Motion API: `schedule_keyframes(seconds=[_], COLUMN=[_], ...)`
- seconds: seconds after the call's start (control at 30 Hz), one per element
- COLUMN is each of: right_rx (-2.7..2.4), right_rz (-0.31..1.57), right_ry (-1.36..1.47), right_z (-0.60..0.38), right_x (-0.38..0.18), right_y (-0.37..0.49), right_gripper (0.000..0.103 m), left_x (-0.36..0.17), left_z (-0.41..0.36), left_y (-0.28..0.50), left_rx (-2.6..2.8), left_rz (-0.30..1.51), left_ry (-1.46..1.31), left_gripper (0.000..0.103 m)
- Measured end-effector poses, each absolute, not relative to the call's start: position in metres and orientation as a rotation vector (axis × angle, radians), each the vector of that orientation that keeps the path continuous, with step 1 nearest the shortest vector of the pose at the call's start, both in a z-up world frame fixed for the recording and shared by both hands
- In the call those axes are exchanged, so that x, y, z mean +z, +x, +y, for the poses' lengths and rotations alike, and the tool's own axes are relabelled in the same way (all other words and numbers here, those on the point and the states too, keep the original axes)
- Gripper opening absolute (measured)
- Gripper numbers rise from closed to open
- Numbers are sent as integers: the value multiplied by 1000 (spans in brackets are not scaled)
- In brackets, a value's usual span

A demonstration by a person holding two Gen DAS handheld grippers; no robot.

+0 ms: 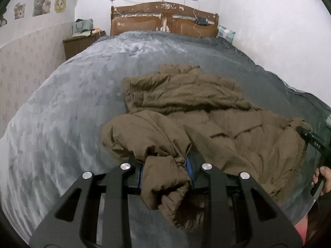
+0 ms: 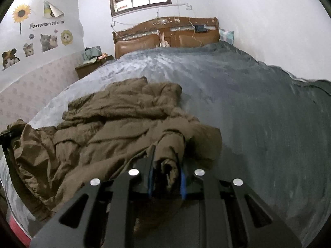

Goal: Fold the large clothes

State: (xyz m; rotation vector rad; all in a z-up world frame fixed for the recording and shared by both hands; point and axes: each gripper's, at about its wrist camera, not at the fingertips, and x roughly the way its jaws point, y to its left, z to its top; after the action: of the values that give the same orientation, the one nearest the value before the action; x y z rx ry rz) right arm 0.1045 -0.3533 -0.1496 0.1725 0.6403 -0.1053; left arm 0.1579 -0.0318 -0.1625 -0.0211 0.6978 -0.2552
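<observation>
A large brown padded jacket [image 1: 186, 103] lies crumpled on the grey bedspread [image 1: 62, 103], spread from the near edge toward the middle. My left gripper [image 1: 165, 165] is shut on a bunched cuff or corner of the jacket at its near left end. My right gripper [image 2: 165, 175] is shut on a bunched fold of the jacket [image 2: 113, 124] at its near right end. The right gripper also shows at the right edge of the left wrist view [image 1: 314, 142], with a hand behind it. Both held ends are lifted slightly off the bed.
The bed [image 2: 248, 103] runs back to a brown wooden headboard [image 1: 163, 20] under a window. A bedside cabinet [image 1: 78, 43] with bags stands at the back left. Walls flank both sides; the right wall is close to the bed.
</observation>
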Motion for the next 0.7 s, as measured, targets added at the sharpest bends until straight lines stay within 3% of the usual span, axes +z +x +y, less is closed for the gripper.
schedule_keyframes(seconds=[0.7], right_rx=[-55], right_rz=[517], right_ry=[219], right_z=[-379], right_x=[-77], right_y=[255], right_gripper=[19], left_x=[-93], left_z=[-25], left_y=[292], left_rx=[-285], left_rz=[697], left_ry=[-100], left_gripper=[32])
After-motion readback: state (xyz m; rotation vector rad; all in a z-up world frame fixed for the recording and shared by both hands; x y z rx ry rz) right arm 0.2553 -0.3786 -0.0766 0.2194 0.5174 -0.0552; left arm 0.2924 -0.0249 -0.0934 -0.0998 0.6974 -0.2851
